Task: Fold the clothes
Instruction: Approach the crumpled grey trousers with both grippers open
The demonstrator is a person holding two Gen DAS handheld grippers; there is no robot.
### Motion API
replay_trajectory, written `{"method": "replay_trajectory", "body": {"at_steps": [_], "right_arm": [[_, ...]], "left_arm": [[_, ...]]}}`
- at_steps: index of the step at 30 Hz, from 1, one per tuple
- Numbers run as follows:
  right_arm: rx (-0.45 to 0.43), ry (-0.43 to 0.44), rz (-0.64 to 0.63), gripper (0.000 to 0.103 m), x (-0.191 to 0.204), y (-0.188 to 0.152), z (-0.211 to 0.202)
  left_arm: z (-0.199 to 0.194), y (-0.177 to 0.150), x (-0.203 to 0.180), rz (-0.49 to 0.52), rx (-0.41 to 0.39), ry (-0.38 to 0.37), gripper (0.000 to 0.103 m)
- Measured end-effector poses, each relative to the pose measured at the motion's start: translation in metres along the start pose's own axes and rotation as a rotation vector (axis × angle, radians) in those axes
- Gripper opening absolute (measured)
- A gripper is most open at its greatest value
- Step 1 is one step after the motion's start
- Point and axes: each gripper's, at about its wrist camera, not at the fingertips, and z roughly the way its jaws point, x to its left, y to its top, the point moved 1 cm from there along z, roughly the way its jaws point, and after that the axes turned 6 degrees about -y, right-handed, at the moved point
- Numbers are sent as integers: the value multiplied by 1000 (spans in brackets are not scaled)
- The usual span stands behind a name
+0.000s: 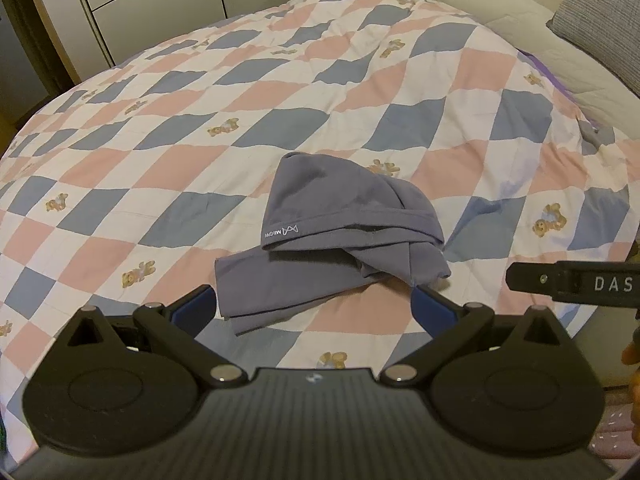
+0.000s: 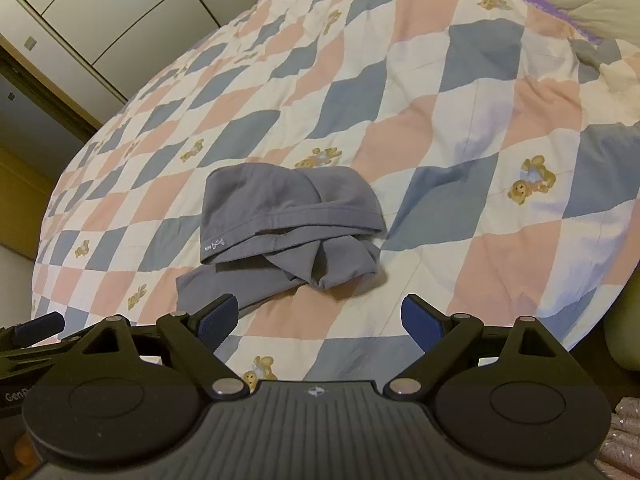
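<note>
Both your grippers, left [image 1: 314, 304] and right [image 2: 320, 318], jaws spread empty; grey garment [image 1: 340, 236] bunched just ahead, near bed's [image 1: 160, 128] front edge, left closer.

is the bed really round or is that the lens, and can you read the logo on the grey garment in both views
Lens: in the left wrist view fisheye bows the quilt and cupboard lines; the right wrist view curves them alike. The grey garment shows its white logo sharply in the left view; in the right view it is too small to read. Warm, dim light, soft shadows.

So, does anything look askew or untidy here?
The grey garment on the quilt lies crumpled, its layers crossing at angles and one corner sticking out toward the camera. Nothing else stands out.
</note>
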Motion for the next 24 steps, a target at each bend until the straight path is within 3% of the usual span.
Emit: {"method": "replay_trajectory", "body": {"at_steps": [24], "right_arm": [[6, -19, -27, 93, 26, -18, -3]], "left_arm": [[-12, -19, 29, 10, 15, -45, 102]]}}
